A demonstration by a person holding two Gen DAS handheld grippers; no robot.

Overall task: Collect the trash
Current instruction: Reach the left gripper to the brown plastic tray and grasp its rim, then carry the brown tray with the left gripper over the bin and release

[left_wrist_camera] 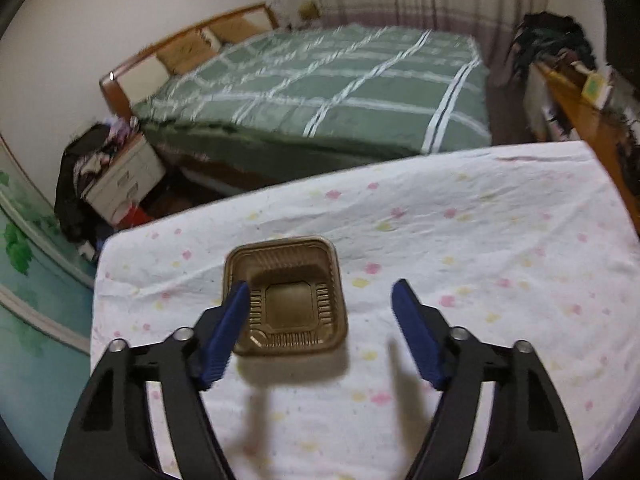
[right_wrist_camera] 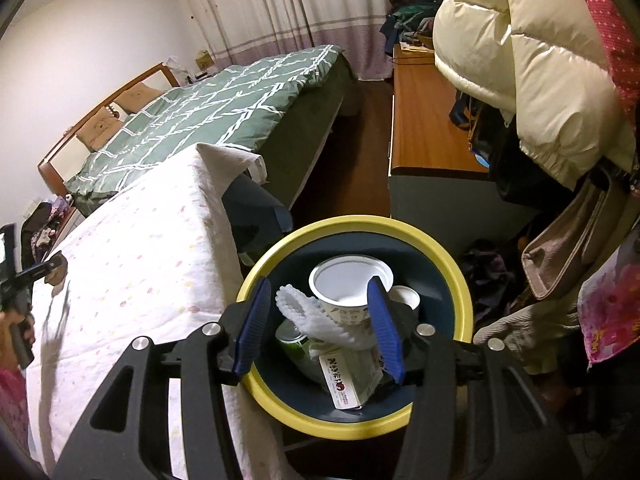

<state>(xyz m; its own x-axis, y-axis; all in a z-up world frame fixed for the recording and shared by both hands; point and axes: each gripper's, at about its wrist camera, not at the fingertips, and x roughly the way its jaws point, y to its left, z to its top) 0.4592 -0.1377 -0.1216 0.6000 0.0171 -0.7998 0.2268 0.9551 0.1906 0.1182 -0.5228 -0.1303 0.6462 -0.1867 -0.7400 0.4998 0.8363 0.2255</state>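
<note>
A brown square plastic tray (left_wrist_camera: 286,296) lies on the table's white flowered cloth (left_wrist_camera: 460,248). My left gripper (left_wrist_camera: 320,296) is open just above the cloth, its left finger over the tray's left edge, its right finger well clear to the right. My right gripper (right_wrist_camera: 320,298) is open and empty above a dark bin with a yellow rim (right_wrist_camera: 464,280) beside the table. In the bin lie a white paper cup (right_wrist_camera: 344,280), white foam netting (right_wrist_camera: 316,320), a green can (right_wrist_camera: 294,344) and a small carton (right_wrist_camera: 348,376). The left gripper also shows at the right wrist view's left edge (right_wrist_camera: 24,276).
A bed with a green checked quilt (left_wrist_camera: 320,88) stands beyond the table. A cluttered white nightstand (left_wrist_camera: 124,180) is at left. A wooden desk (right_wrist_camera: 424,120) stands right of the bin. A cream puffer jacket (right_wrist_camera: 520,60) and bags (right_wrist_camera: 568,240) hang above right.
</note>
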